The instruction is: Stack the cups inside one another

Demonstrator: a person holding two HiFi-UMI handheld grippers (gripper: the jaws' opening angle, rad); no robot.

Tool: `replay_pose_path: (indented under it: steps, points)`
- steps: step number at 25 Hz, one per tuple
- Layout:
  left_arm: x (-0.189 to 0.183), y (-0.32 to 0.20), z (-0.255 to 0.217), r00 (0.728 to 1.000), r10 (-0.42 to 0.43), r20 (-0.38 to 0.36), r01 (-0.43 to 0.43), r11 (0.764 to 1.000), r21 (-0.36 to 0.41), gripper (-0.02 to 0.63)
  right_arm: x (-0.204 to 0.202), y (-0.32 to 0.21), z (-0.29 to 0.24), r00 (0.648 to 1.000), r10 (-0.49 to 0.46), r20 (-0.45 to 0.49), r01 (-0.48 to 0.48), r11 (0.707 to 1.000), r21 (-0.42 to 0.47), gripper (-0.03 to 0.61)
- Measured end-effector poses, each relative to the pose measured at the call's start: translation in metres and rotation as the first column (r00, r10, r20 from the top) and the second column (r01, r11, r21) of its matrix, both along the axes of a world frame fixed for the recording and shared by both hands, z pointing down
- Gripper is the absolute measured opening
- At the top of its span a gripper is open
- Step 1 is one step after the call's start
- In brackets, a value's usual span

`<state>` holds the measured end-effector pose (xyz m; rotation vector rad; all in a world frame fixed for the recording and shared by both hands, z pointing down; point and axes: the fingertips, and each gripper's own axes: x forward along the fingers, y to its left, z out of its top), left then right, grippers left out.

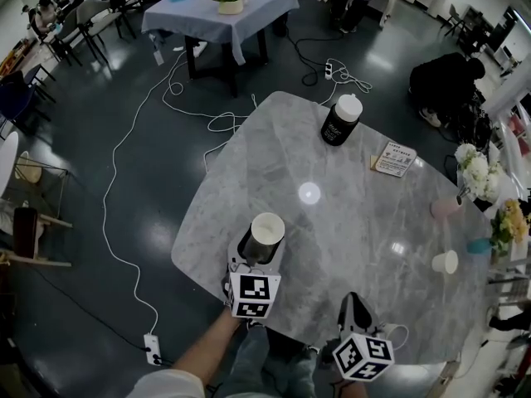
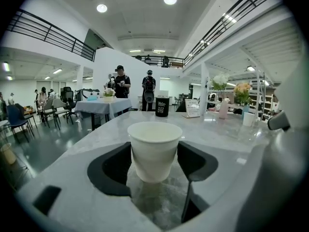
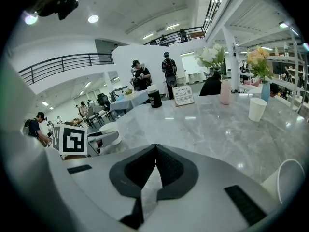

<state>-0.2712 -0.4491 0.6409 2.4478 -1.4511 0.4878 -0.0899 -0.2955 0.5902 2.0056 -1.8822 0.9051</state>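
One paper cup (image 2: 154, 151) stands upright, mouth up, clasped on both sides by the left gripper (image 1: 262, 249). A second white cup (image 1: 445, 261) sits well to its right on the counter (image 1: 332, 214). Between them, the clenched, empty right gripper (image 1: 355, 303) is nearer that one.

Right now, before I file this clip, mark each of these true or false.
1. The left gripper has a white paper cup between its jaws. True.
2. The right gripper's jaws stand wide apart. False: the right gripper has its jaws together with nothing between them.
3. The black cup has a white top. True.
4. The far white cup lies tipped on its side. False: the white cup by the teal vase stands upright.
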Motion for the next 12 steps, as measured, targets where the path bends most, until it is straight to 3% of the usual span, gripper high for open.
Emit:
replay_pose_path:
  steps: [12]
  points:
    - [0.017,0.031,-0.027,1.000,0.010,-0.025,-0.010,1.000,0.005,0.308,0.025,0.013,-0.034,0.999,0.041,-0.024,-0.040,0.997,0.070,0.006]
